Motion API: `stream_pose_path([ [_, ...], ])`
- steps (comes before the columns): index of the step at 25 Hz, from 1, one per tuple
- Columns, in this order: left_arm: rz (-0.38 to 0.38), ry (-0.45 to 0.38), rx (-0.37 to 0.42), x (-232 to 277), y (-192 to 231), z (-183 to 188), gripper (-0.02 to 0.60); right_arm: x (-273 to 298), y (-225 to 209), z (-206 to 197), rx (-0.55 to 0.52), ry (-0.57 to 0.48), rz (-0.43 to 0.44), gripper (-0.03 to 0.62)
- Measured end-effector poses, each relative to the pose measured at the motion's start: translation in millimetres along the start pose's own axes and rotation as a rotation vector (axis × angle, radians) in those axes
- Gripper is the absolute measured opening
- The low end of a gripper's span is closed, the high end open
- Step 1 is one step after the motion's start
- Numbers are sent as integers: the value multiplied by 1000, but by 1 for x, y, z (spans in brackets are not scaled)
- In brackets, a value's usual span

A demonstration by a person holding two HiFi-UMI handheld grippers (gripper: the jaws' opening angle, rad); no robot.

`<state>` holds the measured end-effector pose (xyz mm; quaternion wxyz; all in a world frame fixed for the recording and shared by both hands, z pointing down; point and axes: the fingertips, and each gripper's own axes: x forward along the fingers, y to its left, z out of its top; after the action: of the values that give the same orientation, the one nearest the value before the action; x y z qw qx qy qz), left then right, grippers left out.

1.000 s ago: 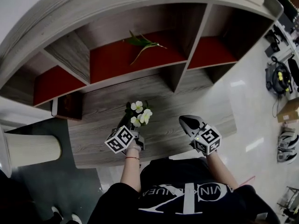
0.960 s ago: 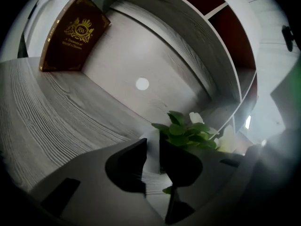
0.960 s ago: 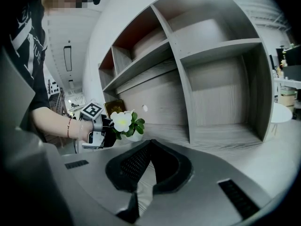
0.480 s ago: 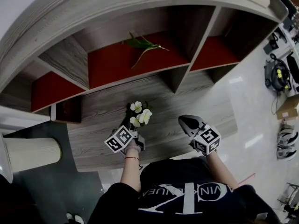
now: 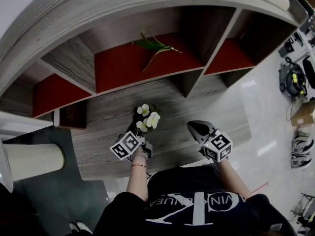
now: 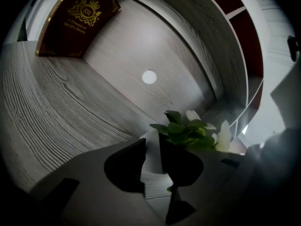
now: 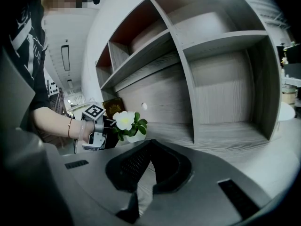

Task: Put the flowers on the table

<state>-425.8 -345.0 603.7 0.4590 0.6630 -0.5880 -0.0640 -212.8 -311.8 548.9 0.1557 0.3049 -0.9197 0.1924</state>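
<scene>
A small white pot (image 6: 151, 147) of white flowers (image 5: 147, 118) with green leaves (image 6: 188, 128) stands on the grey wooden table (image 5: 108, 127). My left gripper (image 5: 140, 133) reaches it from the near side, with the pot between its jaws. Those jaws have just been opening, and the pads no longer seem to press on the pot. The right gripper view shows the flowers (image 7: 126, 120) upright in front of the left gripper (image 7: 113, 134). My right gripper (image 5: 197, 128) hovers over the table to the right, shut and empty (image 7: 150, 147).
Behind the table rises a curved shelf unit with red-backed compartments (image 5: 147, 63); a loose green stem (image 5: 155, 45) lies in the middle one. A dark red book (image 6: 75, 20) leans at the table's far left. A white cylinder (image 5: 32, 159) stands left; gear lies on the floor (image 5: 294, 80) to the right.
Both grippers and the flower pot stay where they were on the table. Only the head view has shifted slightly.
</scene>
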Motion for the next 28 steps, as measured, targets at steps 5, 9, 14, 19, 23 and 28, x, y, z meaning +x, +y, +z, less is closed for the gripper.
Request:
stream_pose_path([
  [5, -3, -19, -42, -4, 5, 4, 100, 4, 3, 2, -6, -2, 9, 11],
  [9, -12, -42, -75, -9, 8, 7, 104, 5, 4, 0, -4, 4, 12, 11],
  [14, -11, -59, -104, -14, 13, 8, 115, 7, 9, -1, -11, 10, 26, 11],
  [19, -11, -79, -128, -22, 15, 10, 115, 9, 13, 0, -21, 13, 39, 11],
  [23, -16, -103, -156, -30, 19, 13, 114, 12, 17, 1, -26, 10, 52, 11],
  [28, -6, -121, -153, -44, 25, 12, 114, 18, 22, 4, -32, 1, 68, 11],
])
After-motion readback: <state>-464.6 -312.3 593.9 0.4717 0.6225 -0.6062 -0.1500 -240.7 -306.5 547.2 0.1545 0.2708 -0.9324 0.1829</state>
